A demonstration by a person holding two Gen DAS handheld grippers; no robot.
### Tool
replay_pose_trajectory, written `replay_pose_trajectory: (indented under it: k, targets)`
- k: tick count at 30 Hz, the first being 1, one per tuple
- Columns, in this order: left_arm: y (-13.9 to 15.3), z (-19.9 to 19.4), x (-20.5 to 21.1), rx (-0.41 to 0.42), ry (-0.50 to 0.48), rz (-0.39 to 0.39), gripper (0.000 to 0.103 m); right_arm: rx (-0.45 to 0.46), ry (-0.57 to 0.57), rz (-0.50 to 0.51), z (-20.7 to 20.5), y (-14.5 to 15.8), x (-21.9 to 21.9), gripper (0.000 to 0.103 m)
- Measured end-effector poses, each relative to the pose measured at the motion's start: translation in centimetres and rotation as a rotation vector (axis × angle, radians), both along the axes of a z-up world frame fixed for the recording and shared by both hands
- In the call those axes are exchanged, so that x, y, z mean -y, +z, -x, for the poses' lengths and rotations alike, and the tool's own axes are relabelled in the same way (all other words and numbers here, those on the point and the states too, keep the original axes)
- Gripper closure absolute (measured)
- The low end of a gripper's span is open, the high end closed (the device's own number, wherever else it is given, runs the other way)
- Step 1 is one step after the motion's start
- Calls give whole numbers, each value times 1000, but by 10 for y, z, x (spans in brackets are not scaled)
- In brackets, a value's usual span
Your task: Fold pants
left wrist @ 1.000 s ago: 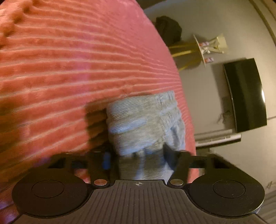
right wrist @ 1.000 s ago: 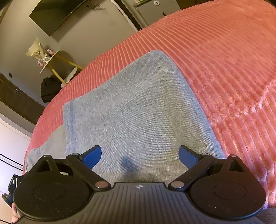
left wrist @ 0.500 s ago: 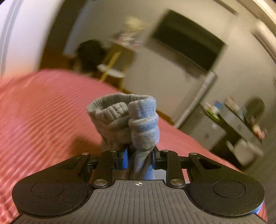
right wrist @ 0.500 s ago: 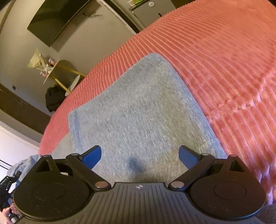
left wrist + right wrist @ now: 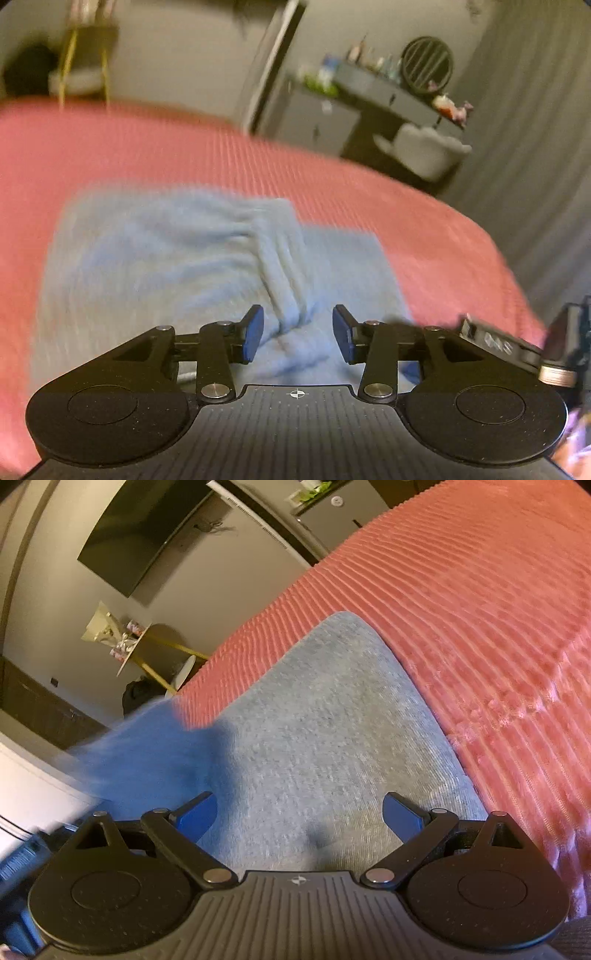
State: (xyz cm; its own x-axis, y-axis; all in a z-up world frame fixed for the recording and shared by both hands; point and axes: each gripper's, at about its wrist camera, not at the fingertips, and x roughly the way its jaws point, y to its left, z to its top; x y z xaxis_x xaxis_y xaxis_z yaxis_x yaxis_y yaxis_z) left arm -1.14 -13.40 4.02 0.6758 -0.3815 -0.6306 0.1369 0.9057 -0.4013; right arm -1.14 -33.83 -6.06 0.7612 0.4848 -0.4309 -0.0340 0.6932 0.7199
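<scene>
The grey knit pants (image 5: 177, 258) lie on a red ribbed bedspread (image 5: 184, 155), blurred by motion in the left wrist view. A bunched ridge of the cloth runs down between the fingers of my left gripper (image 5: 297, 334), whose jaws are opening; the blue pads (image 5: 253, 334) stand clear of the fabric. In the right wrist view the pants (image 5: 332, 731) spread flat under my right gripper (image 5: 299, 818), which is open wide and grips nothing. A blurred flap of the same cloth (image 5: 147, 749) hangs in the air at its left.
The bedspread (image 5: 480, 609) stretches far to the right. Beyond the bed stand a wall-mounted TV (image 5: 140, 539), a small yellow-legged table (image 5: 147, 653), a dark shelf with small items (image 5: 388, 88) and a grey chair (image 5: 424, 151). Part of the other gripper's body (image 5: 517, 347) shows at the right edge.
My left gripper closed on the pants' end, lifted it, rolled and swung it over onto the flat part, then spread its jaws off the cloth. The right gripper stayed open over the pants.
</scene>
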Motion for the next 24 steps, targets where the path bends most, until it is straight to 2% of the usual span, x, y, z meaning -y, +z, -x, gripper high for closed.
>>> replay_pose_trajectory:
  k: [2, 4, 6, 9, 13, 14, 17, 18, 19, 20, 22, 24]
  targets:
    - [-11, 4, -13, -52, 32, 68, 52, 12, 15, -11, 3, 1, 2, 7]
    - [-17, 20, -32, -84, 122, 59, 43, 19, 36, -42, 4, 1, 5, 6]
    - [-22, 34, -50, -96, 222, -31, 43, 12, 69, -77, -1, 4, 4, 7]
    - [-30, 49, -74, -91, 348, -185, 36, -1, 139, -102, -15, 8, -9, 7]
    - [-46, 45, -92, -143, 449, -239, 36, -143, 183, -117, -48, -12, -35, 6]
    - [-52, 45, -95, -157, 461, -237, 36, -157, 188, -125, -55, -15, -41, 6]
    - [-63, 40, -106, -221, 439, -123, 35, -160, 186, -187, -69, -12, -50, 7]
    - [-64, 38, -107, -227, 435, -113, 35, -170, 194, -222, -74, -12, -51, 10]
    - [-65, 38, -106, -230, 431, -119, 35, -178, 204, -259, -80, -11, -53, 29]
    - [-67, 39, -106, -233, 425, -121, 35, -186, 206, -278, -86, -11, -55, 52]
    - [-70, 39, -102, -245, 402, -122, 35, -170, 219, -299, -92, -11, -61, 53]
    - [-72, 35, -97, -261, 378, -142, 35, -179, 231, -265, -97, -12, -72, 44]
